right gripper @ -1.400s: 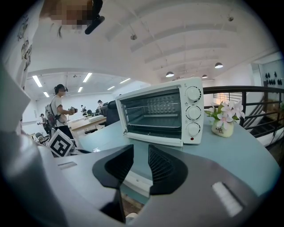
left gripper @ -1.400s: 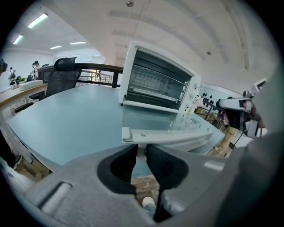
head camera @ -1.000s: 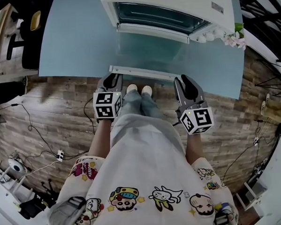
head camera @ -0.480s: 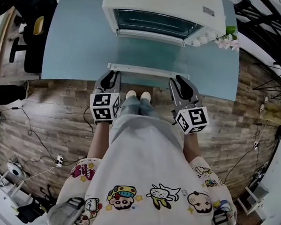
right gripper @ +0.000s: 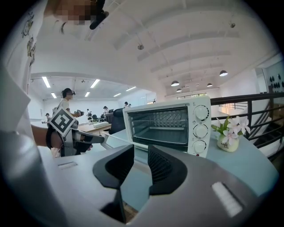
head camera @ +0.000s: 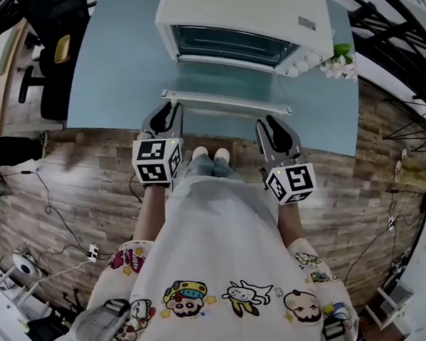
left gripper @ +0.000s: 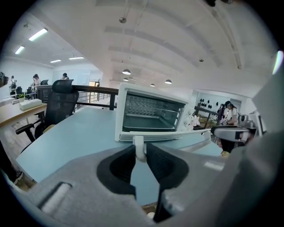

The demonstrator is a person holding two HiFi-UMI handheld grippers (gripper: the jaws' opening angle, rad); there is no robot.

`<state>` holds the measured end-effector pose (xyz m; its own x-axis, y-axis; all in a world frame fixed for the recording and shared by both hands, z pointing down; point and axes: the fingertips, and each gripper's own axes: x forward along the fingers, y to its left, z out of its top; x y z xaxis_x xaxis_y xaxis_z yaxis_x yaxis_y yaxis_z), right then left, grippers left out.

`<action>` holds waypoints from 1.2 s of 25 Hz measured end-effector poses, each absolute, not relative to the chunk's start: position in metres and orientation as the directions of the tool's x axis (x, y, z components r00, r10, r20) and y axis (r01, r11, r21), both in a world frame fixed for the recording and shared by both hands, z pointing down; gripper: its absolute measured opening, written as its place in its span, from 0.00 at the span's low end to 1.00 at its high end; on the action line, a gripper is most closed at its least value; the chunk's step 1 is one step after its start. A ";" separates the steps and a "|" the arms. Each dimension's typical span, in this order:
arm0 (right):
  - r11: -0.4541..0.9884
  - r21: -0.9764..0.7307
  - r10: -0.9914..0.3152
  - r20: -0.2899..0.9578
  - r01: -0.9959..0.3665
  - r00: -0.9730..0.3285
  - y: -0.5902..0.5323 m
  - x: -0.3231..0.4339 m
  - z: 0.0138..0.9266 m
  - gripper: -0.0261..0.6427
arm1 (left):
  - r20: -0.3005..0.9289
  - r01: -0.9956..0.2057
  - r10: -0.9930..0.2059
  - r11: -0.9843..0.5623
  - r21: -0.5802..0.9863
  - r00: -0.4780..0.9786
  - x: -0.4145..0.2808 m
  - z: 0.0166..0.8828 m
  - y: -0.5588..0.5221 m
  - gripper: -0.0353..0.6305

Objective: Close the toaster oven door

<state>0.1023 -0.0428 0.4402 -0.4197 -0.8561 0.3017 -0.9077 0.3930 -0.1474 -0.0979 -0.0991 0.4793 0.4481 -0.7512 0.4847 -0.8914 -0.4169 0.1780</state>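
Observation:
The white toaster oven [head camera: 247, 15] stands at the back of the blue table [head camera: 115, 71]. Its glass door [head camera: 222, 76] hangs open toward me, partly raised, with the white handle bar [head camera: 223, 100] along its front edge. My left gripper [head camera: 170, 108] is at the bar's left end. In the left gripper view the handle's white post [left gripper: 139, 148] sits pinched between the pads of the left gripper [left gripper: 141, 150]. My right gripper [head camera: 273, 124] hangs just below the bar's right end, open and apart from it. Nothing lies between the pads of the right gripper [right gripper: 141, 159].
A small vase of pale flowers [head camera: 335, 60] stands right of the oven. The oven's three knobs [right gripper: 200, 131] are on its right side. A black office chair [head camera: 48, 75] is left of the table. Cables lie on the wood floor [head camera: 51, 203].
The left gripper has risen with the handle bar, and the door has swung up a little toward the oven. The right gripper has risen slightly and stays just below the bar.

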 end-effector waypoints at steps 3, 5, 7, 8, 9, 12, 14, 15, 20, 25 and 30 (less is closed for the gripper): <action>0.393 -0.144 -0.859 0.296 -0.908 -0.418 -0.046 0.104 0.438 0.19 | 0.471 -0.892 -0.761 -0.419 0.168 0.446 -0.096 0.470 -0.106 0.16; 0.396 -0.141 -0.859 0.291 -0.907 -0.421 -0.049 0.104 0.436 0.19 | 0.457 -0.892 -0.769 -0.422 0.163 0.447 -0.096 0.463 -0.111 0.16; 0.401 -0.140 -0.860 0.284 -0.905 -0.425 -0.053 0.104 0.433 0.18 | 0.445 -0.892 -0.776 -0.424 0.157 0.447 -0.095 0.455 -0.117 0.16; 0.403 -0.139 -0.860 0.280 -0.905 -0.426 -0.055 0.105 0.431 0.18 | 0.439 -0.893 -0.780 -0.424 0.152 0.446 -0.094 0.452 -0.120 0.16; 0.404 -0.139 -0.861 0.276 -0.904 -0.427 -0.057 0.105 0.429 0.18 | 0.432 -0.893 -0.784 -0.425 0.148 0.445 -0.093 0.447 -0.124 0.16; 0.406 -0.136 -0.864 0.265 -0.904 -0.428 -0.063 0.106 0.424 0.18 | 0.399 -0.895 -0.803 -0.423 0.141 0.443 -0.090 0.434 -0.135 0.16; 0.407 -0.134 -0.866 0.259 -0.904 -0.428 -0.067 0.107 0.422 0.18 | 0.373 -0.895 -0.815 -0.421 0.146 0.444 -0.090 0.425 -0.145 0.16; 0.406 -0.133 -0.867 0.256 -0.904 -0.427 -0.069 0.108 0.422 0.18 | 0.362 -0.895 -0.819 -0.421 0.147 0.445 -0.089 0.421 -0.150 0.16; 0.394 -0.129 -0.874 0.252 -0.910 -0.415 -0.079 0.117 0.419 0.18 | 0.326 -0.896 -0.835 -0.422 0.138 0.444 -0.085 0.403 -0.176 0.16; 0.387 -0.131 -0.877 0.256 -0.913 -0.408 -0.091 0.123 0.420 0.18 | 0.302 -0.898 -0.846 -0.421 0.128 0.439 -0.080 0.392 -0.198 0.16; 0.383 -0.133 -0.877 0.260 -0.914 -0.405 -0.102 0.127 0.421 0.18 | 0.288 -0.898 -0.851 -0.420 0.128 0.439 -0.076 0.385 -0.217 0.16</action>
